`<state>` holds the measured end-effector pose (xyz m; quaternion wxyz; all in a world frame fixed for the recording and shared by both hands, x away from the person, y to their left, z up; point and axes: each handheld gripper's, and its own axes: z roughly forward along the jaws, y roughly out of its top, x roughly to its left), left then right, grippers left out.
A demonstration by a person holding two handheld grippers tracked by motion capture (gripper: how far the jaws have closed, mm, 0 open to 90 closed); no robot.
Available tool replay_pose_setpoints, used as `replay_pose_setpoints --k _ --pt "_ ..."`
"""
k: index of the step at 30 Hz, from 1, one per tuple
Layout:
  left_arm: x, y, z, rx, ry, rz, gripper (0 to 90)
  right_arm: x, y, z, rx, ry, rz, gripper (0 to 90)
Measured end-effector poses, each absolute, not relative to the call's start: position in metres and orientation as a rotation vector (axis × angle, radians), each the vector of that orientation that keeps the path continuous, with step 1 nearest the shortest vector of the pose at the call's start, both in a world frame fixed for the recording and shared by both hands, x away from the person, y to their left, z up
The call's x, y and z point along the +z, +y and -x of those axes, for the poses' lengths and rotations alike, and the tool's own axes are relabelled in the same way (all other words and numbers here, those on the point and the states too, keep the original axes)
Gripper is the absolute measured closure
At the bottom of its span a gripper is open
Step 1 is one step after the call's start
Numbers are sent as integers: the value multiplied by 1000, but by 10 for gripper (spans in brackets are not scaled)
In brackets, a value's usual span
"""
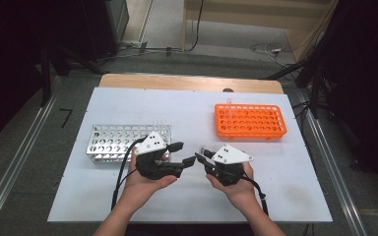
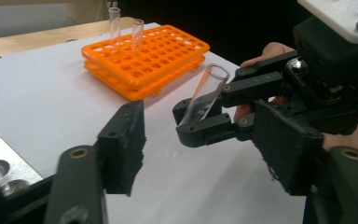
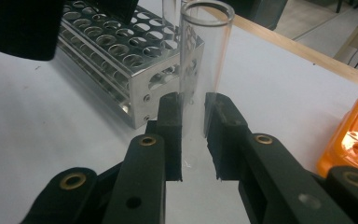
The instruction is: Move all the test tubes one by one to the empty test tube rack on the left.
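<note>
My right gripper (image 3: 193,119) is shut on a clear glass test tube (image 3: 205,51), which it holds near the tube's lower end with the open mouth up. In the left gripper view the same tube (image 2: 205,93) leans in the right gripper (image 2: 193,116), just beyond my own jaws. My left gripper (image 2: 198,140) stands open with nothing pressed between its pads. In the high view the left gripper (image 1: 184,153) and right gripper (image 1: 202,153) face each other tip to tip at the table's front middle.
A silver metal tube rack (image 1: 123,140) lies at the left behind my left hand. An orange rack (image 1: 250,121) stands at the back right, with two glass tubes (image 2: 114,23) upright in it. Both rest on the white board (image 1: 177,201).
</note>
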<state>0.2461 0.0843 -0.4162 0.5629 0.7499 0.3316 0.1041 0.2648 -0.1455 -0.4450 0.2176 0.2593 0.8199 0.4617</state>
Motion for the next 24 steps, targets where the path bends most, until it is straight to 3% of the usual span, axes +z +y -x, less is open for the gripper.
replay_pose_setpoints --k 24 --pt "-415 65 -237 351 730 -1796 652 -438 -127 -248 1263 2322 -577 740"
